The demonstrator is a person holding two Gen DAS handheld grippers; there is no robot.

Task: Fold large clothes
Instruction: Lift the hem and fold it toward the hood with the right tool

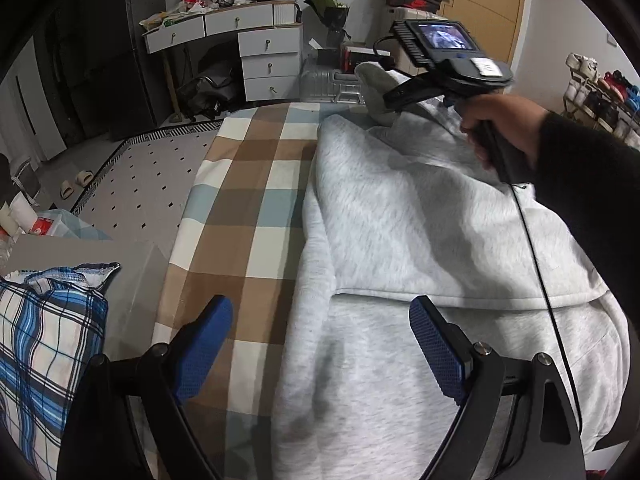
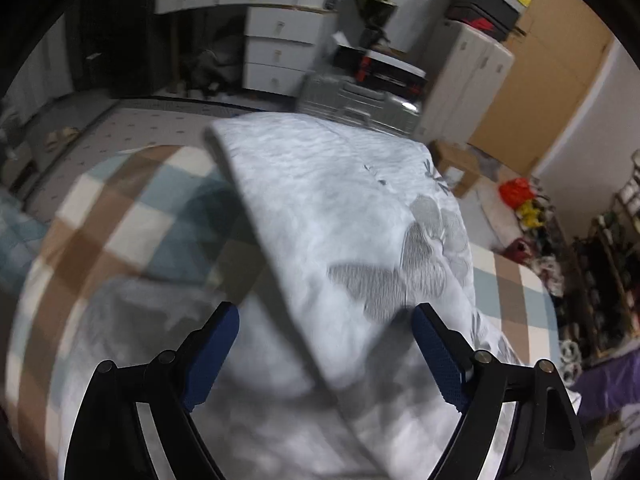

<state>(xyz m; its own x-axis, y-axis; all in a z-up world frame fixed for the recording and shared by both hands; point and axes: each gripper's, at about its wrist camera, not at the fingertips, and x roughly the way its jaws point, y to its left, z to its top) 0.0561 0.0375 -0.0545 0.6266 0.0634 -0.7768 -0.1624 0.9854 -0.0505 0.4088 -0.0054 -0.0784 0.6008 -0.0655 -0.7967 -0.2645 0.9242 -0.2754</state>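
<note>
Left wrist view shows me the big light grey fleece sweatshirt (image 1: 400,240) lying on the bed with the brown, blue and cream checked sheet (image 1: 248,200). It lies along the right part of the bed, with its far end near the far edge. One part is folded over, and its hem crosses the cloth just past my left gripper (image 1: 320,344). That gripper has its blue pads wide apart and holds nothing; it hangs over the near end of the sweatshirt and the bare sheet beside it.

My right gripper (image 2: 326,356) is open wide too. In its own view, a strip of the cloth with grey butterfly patterns (image 2: 384,280) runs away between the jaws, but the pads do not press on it. This view is blurry, so I cannot tell how flat that strip sits.

I think a few things could go wrong. The strip is loose, so it could slide or fall open if a gripper bumps it. If I pinch only the top layer, the fold under it could pull crooked. The thin black cable (image 1: 536,248) from the right handle hangs across the cloth and could drag on it. The far end is close to the edge, so a hard tug could pull it off.
</note>
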